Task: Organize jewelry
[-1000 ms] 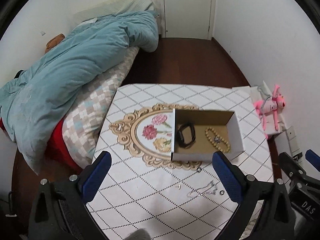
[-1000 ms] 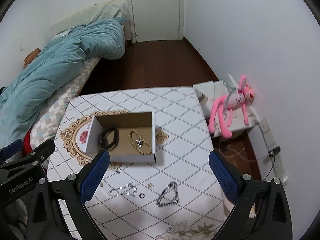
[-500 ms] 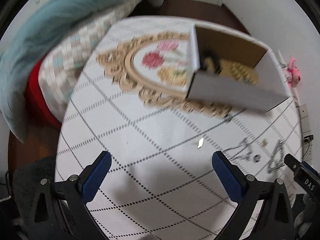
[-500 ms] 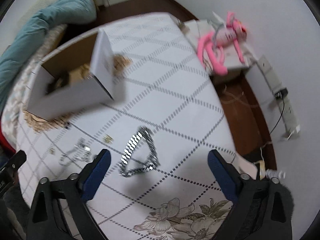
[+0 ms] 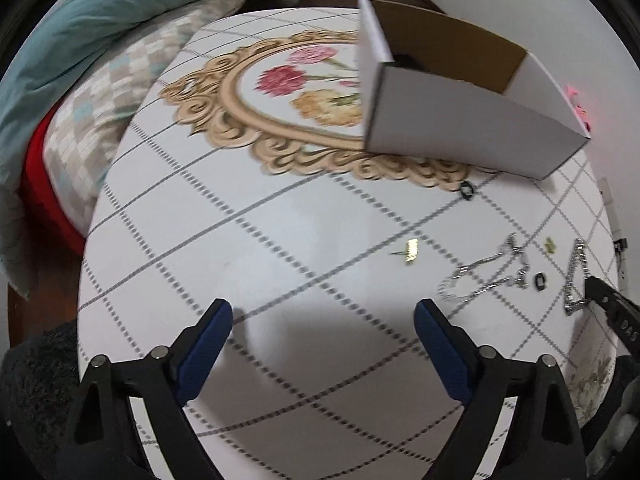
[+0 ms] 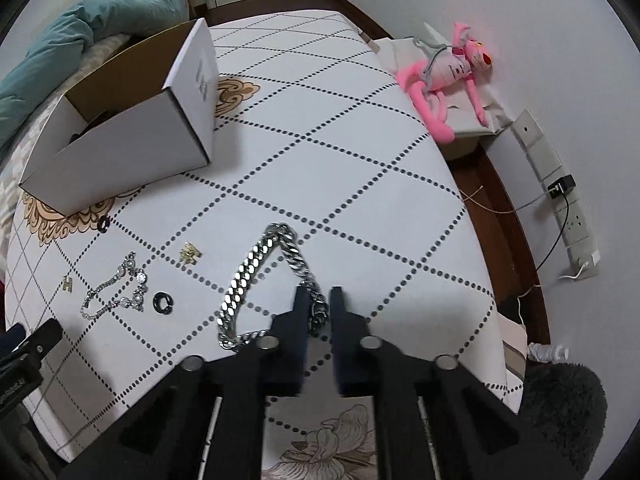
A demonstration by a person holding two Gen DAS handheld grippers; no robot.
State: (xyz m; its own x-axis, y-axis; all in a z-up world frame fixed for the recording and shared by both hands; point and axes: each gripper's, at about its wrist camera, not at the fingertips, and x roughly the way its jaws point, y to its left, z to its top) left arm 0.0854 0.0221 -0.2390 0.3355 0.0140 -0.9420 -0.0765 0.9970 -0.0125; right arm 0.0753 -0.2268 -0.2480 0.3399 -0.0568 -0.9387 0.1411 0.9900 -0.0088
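We hold the right gripper (image 6: pixel 318 300) low over the near part of the table (image 6: pixel 360 184), its two fingers drawn in close on either side of one end of the heavy silver chain bracelet (image 6: pixel 256 264); the links sit between the pads, though we cannot tell whether they are truly pinched or only bracketed. The rest of that bracelet lies flat on the dotted diamond-pattern tablecloth (image 5: pixel 280 220), looping away from the fingers toward the far side. To its left lie the smaller pieces: a black ring (image 6: pixel 163 302) just beside a thin crystal bracelet (image 6: pixel 116 288), a small gold earring (image 6: pixel 190 253) a little farther back, another gold piece (image 6: pixel 67 283) near the table's left edge, and a second black ring (image 6: pixel 104 224) close to the front wall of the white cardboard box (image 6: pixel 132 152). The box stands open-topped on the gold floral print, with something dark showing inside, too hidden to name. Our left gripper (image 5: pixel 323 318) hangs above bare cloth with its blue-padded fingers spread wide and nothing between them; from its view the gold earring lies ahead, well apart from the pads. Off the table's right side a pink plush toy (image 6: pixel 448 72) rests against the wall, and teal bedding (image 5: pixel 80 32) lies to the left.
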